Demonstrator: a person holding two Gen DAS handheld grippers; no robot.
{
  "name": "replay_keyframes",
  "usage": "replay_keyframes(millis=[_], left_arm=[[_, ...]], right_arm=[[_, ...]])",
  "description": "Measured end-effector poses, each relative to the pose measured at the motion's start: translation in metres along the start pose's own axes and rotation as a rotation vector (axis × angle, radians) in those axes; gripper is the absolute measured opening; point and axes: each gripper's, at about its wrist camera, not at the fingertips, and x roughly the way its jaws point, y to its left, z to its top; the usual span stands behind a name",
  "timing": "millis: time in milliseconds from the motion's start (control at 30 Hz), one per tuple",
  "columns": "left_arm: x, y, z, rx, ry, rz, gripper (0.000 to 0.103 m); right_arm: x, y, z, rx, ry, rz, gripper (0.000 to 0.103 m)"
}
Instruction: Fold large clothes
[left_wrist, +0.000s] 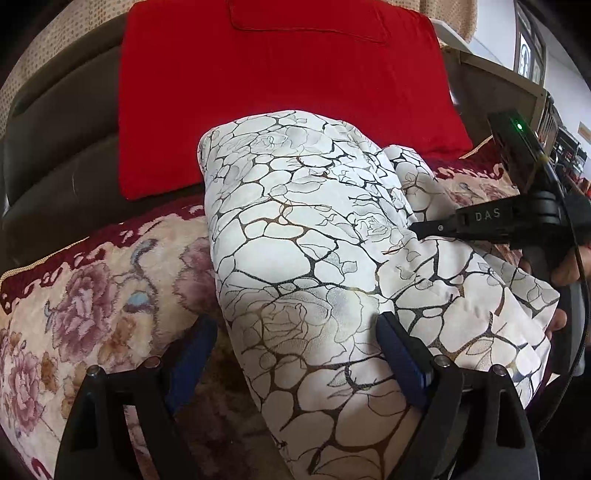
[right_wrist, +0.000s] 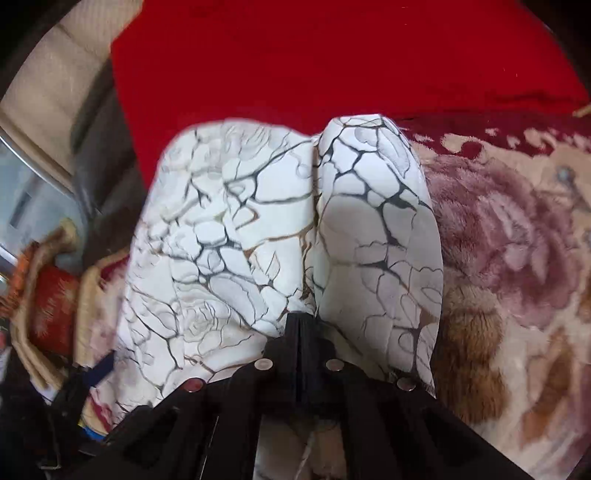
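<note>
A white garment (left_wrist: 314, 266) with a black and gold cracked rose print is seen bunched in the centre of both views, lying on a floral blanket (left_wrist: 92, 295) in cream, pink and dark red. A red cushion (left_wrist: 280, 85) is propped behind it in the upper part of each frame, against a dark sofa back (left_wrist: 48, 147) at upper left of the left wrist view.

The left gripper (left_wrist: 295, 354) is seen at the bottom of its view with the jaws spread wide; the blue pads (left_wrist: 400, 354) are set on either side of a fold of the garment, the right pad touching the cloth, the left pad beside it over the blanket. No pinch is made.

The right gripper (right_wrist: 301, 325) is seen at bottom centre of its own view, jaws pressed together, tips buried in a crease of the garment. In the left wrist view it (left_wrist: 428, 227) enters from the right edge, its closed tip laid on the cloth. Whether cloth is actually caught between the tips cannot be told. Part of a hand (left_wrist: 565, 269) is visible at the right edge. The right wrist view is slightly blurred.
</note>
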Motion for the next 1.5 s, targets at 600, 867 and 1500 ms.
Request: replay_keyframes(millis=[600,867,1500], left_arm=[[0.015,0.034,0.013,-0.117,0.001,0.069,0.091],[0.023,0.043,0.009,-0.154,0.022,0.047,0.092],[0.021,0.039,0.01,-0.143,0.016,0.049,0.092]], right_arm=[[-0.098,0.02,-0.041,-0.064,-0.099,0.113,0.008],[-0.059,0.01,-0.074,-0.119,0.024,0.056,0.002],[0.008,0.087,0.117,-0.073,0.11,0.172,0.009]])
